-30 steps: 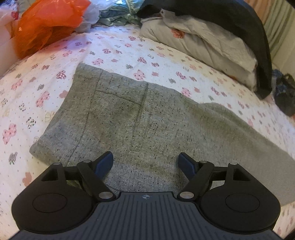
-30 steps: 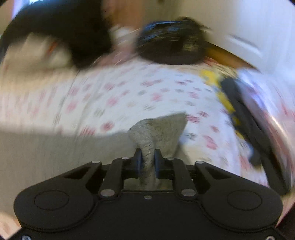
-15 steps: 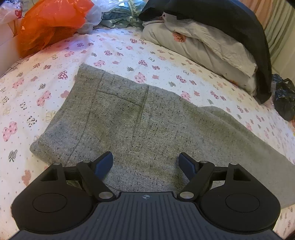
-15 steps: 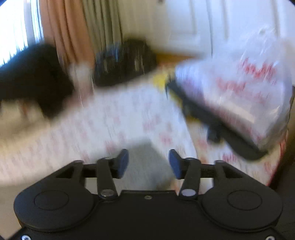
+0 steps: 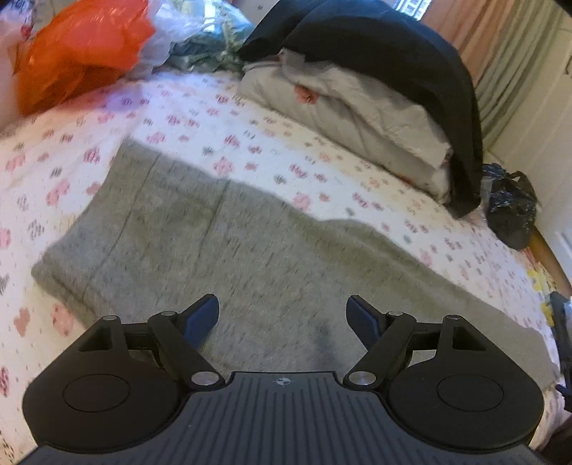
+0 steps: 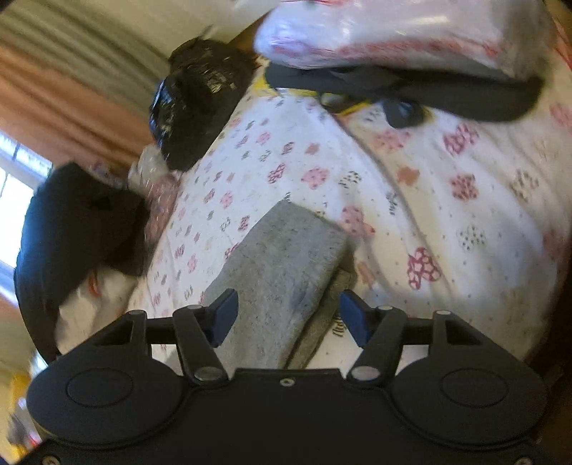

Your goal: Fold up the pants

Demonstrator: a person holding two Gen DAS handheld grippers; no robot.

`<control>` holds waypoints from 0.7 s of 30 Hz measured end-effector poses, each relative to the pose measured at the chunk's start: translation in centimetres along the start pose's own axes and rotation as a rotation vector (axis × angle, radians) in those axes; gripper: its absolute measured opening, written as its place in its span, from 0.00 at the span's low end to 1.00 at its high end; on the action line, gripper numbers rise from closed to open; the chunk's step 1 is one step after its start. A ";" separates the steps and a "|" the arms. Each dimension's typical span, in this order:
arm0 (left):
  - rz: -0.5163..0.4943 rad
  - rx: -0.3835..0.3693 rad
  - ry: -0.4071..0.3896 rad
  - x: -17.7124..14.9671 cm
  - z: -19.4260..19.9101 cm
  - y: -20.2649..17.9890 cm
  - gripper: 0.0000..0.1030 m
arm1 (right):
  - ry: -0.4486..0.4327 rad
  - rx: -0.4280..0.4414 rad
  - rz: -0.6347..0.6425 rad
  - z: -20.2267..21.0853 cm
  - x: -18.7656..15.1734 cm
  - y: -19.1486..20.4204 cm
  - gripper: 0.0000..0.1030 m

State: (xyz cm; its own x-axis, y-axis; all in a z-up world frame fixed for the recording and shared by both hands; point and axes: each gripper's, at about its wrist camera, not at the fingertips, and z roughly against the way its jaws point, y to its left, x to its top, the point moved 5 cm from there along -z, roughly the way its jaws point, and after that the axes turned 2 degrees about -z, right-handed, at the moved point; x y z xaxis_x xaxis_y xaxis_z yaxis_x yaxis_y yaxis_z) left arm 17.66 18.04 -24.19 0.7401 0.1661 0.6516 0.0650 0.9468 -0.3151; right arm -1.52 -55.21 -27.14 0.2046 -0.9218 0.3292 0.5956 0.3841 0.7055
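Grey speckled pants (image 5: 221, 250) lie flat across a flower-print bedsheet (image 5: 200, 118), waist to the left and legs running off to the right. My left gripper (image 5: 284, 313) hovers open over their near edge, nothing between its blue pads. In the right wrist view the leg ends (image 6: 282, 257) lie doubled on the sheet. My right gripper (image 6: 287, 311) is rolled sideways above them; its jaws are closing, the cloth lies below the gap and the pads do not press on it.
A folded pale quilt (image 5: 357, 118) under a black garment (image 5: 393, 60) lies at the back. An orange plastic bag (image 5: 75, 53) is at the back left, a black bag (image 5: 511, 207) at the right. A white plastic-wrapped bundle (image 6: 411, 32) on dark cloth sits beyond the leg ends.
The right gripper let go of the grey leg end it had pinched, opened, rolled sideways and swung over the laid-down legs. The left gripper rose slightly, still open.
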 end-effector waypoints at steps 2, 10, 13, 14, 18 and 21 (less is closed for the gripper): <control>0.001 0.053 0.025 -0.2 -0.6 0.5 0.75 | -0.001 0.019 -0.045 -0.6 -0.1 -0.6 0.66; 0.061 0.024 0.010 0.0 -0.4 1.4 0.75 | -0.068 0.059 -0.238 -2.2 -1.3 -3.2 0.62; 0.073 0.025 0.010 0.1 -0.5 1.4 0.75 | -0.077 0.078 -0.225 -2.8 -0.9 -2.9 0.62; 0.070 0.027 0.010 0.0 -0.6 1.3 0.75 | -0.074 0.085 -0.232 -3.0 -0.7 -2.9 0.62; 0.046 0.037 0.015 -0.2 -0.7 0.9 0.75 | -0.056 0.090 -0.228 -4.1 0.0 -2.7 0.49; 0.039 0.035 0.024 -0.3 -0.9 0.8 0.75 | -0.016 0.082 -0.301 -4.8 0.1 -4.1 0.19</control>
State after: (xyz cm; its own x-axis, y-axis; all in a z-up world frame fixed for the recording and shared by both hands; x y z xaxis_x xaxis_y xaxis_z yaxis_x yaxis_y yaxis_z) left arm 18.11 18.53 -25.27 0.7575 0.1970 0.6224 0.0122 0.9490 -0.3152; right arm -0.22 -57.16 -32.94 0.0160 -0.9941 0.1071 0.5625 0.0975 0.8210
